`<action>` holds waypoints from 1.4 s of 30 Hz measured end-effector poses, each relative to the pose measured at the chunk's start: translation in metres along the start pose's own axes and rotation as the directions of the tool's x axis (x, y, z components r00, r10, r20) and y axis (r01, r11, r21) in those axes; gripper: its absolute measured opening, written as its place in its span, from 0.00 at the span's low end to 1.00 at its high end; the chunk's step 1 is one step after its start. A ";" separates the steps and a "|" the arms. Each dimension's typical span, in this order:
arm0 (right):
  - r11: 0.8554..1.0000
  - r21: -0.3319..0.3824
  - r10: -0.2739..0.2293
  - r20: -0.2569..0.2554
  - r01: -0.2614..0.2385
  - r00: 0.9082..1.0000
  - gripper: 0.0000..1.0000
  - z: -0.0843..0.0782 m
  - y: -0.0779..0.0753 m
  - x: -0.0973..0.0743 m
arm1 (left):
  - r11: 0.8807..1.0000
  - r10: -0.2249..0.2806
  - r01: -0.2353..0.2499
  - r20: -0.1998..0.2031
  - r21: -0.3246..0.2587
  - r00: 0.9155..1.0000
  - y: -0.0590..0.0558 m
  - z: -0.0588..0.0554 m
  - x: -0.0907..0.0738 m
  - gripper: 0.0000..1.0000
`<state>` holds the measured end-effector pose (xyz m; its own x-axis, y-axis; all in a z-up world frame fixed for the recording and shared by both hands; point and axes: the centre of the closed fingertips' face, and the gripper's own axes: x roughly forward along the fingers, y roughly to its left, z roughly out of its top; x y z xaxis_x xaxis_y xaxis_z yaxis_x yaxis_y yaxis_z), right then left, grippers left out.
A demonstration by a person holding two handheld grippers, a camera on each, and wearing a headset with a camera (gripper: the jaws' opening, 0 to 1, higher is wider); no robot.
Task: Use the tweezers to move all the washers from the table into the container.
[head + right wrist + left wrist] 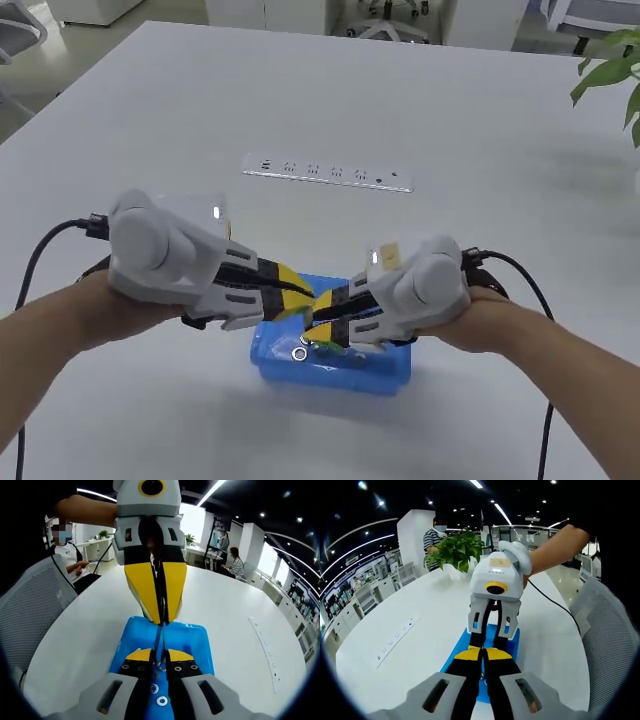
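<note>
Right gripper view: two washers in one container; left gripper and right gripper clamp one tweezers.

The left gripper is being held closed, aimed toward 3 o'clock; the right gripper, also closed, is being aimed toward 9 o'clock.

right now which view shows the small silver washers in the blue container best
Right gripper view: two small silver washers lie plainly in the blue plastic container. Head view shows one, tiny; in the left gripper view jaws cover the inside.
</note>
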<state>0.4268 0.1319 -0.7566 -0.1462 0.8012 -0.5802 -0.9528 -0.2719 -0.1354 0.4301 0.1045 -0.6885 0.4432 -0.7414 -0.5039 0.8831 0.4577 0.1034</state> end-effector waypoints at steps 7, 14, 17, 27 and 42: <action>1.000 0.020 -0.009 0.016 0.009 1.000 0.10 0.007 0.001 -0.005 | 1.000 -0.008 0.008 0.004 0.016 1.000 -0.001 0.009 -0.005 0.05; 0.998 0.054 -0.027 0.044 0.025 0.999 0.08 0.018 0.004 -0.010 | 0.999 -0.023 0.022 0.016 0.031 1.000 -0.004 0.018 -0.013 0.05; 0.998 0.055 -0.031 0.054 0.028 0.998 0.08 0.022 0.007 -0.014 | 0.999 -0.032 0.031 0.022 0.038 0.999 -0.007 0.022 -0.015 0.05; 0.996 0.074 -0.060 0.065 0.056 0.996 0.07 0.032 0.017 -0.029 | 0.995 -0.069 0.067 0.025 0.071 0.997 -0.018 0.036 -0.022 0.06; 0.993 0.089 -0.074 0.023 0.071 0.997 0.06 0.037 0.043 -0.051 | 0.984 -0.143 0.140 0.017 0.109 0.990 -0.049 0.049 -0.030 0.06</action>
<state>0.3831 0.0994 -0.7032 -0.0816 0.8313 -0.5498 -0.9808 -0.1652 -0.1042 0.3815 0.0805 -0.6361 0.3151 -0.8076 -0.4985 0.9480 0.2928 0.1248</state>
